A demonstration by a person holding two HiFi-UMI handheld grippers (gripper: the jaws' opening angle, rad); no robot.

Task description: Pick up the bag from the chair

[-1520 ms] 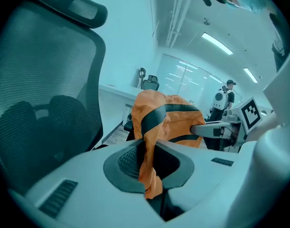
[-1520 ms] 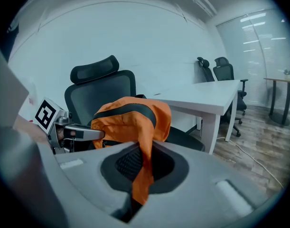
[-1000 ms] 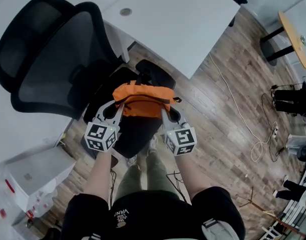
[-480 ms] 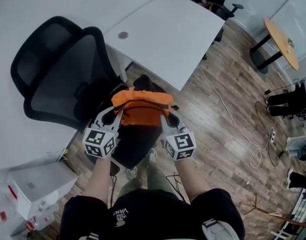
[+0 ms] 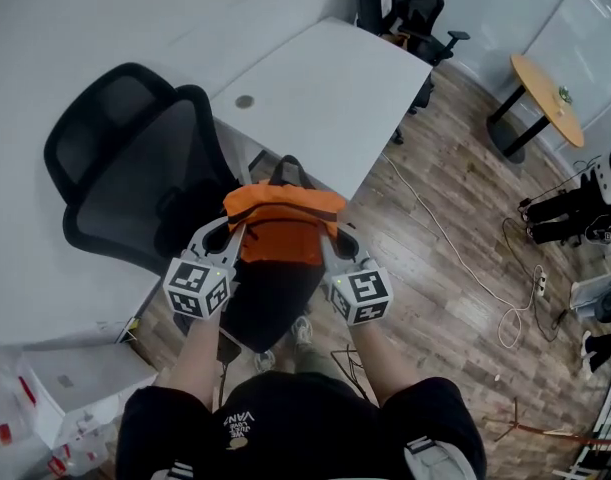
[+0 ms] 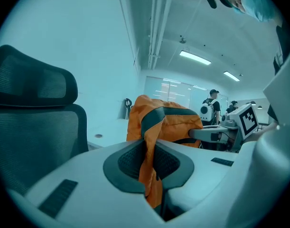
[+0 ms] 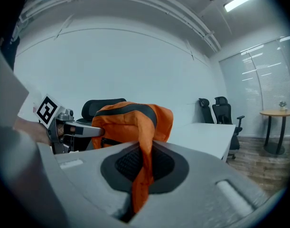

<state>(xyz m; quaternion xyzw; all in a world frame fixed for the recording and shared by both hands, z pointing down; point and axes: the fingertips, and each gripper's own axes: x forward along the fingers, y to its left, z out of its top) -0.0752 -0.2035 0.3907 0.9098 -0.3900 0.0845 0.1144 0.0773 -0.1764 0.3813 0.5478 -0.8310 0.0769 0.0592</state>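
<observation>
I hold the orange bag point(image 5: 283, 226) between the two tools, in the air in front of the black mesh office chair point(image 5: 135, 168) and at the corner of the white desk point(image 5: 325, 88). The left gripper point(image 5: 232, 236) has it by its left upper edge and the right gripper point(image 5: 331, 240) by its right upper edge. In each gripper view a fold of orange fabric runs down between the dark pads, and the pads are pressed together on it, so both tools are clamped on cloth and not on a strap or a handle. I think this grip was chosen because the bag is soft. With one pinch at each side the top stays spread and level, the weight is shared, and the body hangs straight down instead of swinging or folding. Both tools point almost level, which lets the fabric hang out of the jaws without twisting. From the head view the bag seems to be clear of the seat, but I cannot be sure, because the dark shape directly under it may be the seat or the lower part of the bag. The pinch is thin, so a sudden pull could let the cloth slide out.
</observation>
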